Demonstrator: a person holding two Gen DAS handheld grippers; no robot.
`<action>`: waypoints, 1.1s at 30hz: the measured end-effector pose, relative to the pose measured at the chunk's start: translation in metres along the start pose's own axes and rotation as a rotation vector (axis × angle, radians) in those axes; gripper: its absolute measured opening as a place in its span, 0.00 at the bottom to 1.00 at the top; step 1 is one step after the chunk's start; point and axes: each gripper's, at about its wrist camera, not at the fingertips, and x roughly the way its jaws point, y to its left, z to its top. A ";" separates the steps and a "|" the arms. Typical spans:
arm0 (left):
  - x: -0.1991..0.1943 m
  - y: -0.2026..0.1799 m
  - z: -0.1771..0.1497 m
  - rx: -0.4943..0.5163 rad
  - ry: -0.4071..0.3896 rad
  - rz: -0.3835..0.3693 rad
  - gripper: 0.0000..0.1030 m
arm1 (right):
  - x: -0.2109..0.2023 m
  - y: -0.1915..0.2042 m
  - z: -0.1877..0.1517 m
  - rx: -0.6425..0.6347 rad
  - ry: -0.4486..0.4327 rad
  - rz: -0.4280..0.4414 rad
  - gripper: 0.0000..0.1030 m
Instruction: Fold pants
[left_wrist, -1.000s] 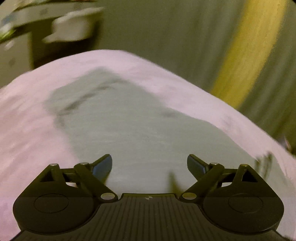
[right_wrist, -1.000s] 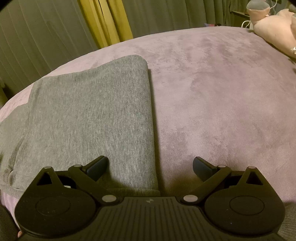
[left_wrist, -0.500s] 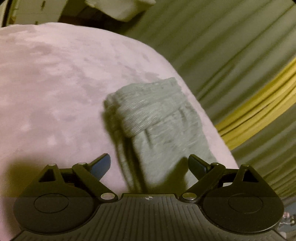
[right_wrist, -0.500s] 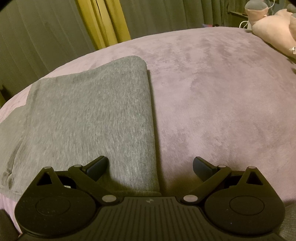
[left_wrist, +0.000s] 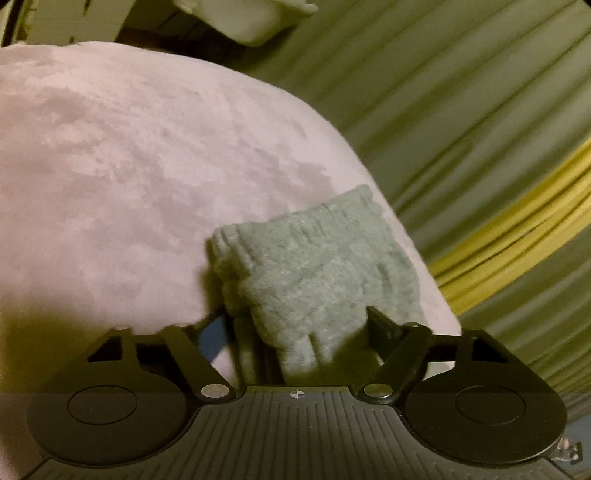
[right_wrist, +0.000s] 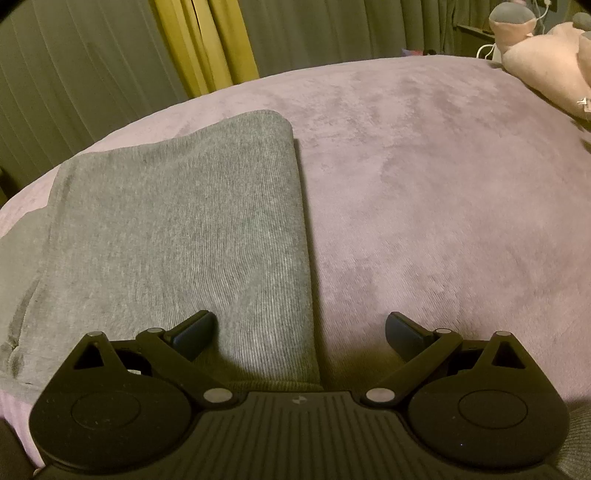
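On bed (right_wrist: 424, 177): left claw (left_wrist: 295, 332) closing round pants (left_wrist: 325, 273) end, not yet pinching. Right claw (right_wrist: 301, 330) wide, empty, over folded edge. Step: grasp; next, likely lift and fold over.

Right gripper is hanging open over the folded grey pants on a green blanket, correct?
Not quite: the blanket is mauve-pink, not green, as the right wrist view shows. The rest holds: the right gripper hangs open over the folded grey pants.

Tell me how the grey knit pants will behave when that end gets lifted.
The grey knit pants will probably sag floppily; the ribbed end already bunches between the closing left gripper. Likely light, and unlikely to slip on the plush purple blanket.
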 end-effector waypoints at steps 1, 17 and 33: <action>-0.001 -0.001 0.000 0.004 -0.003 0.004 0.73 | 0.000 0.000 0.000 -0.001 0.000 0.000 0.96; -0.002 -0.007 -0.001 0.020 -0.014 0.040 0.64 | 0.000 0.000 0.000 -0.003 -0.002 -0.003 0.96; -0.063 -0.084 -0.003 0.195 -0.137 -0.002 0.37 | -0.003 0.001 0.004 0.000 0.000 -0.011 0.96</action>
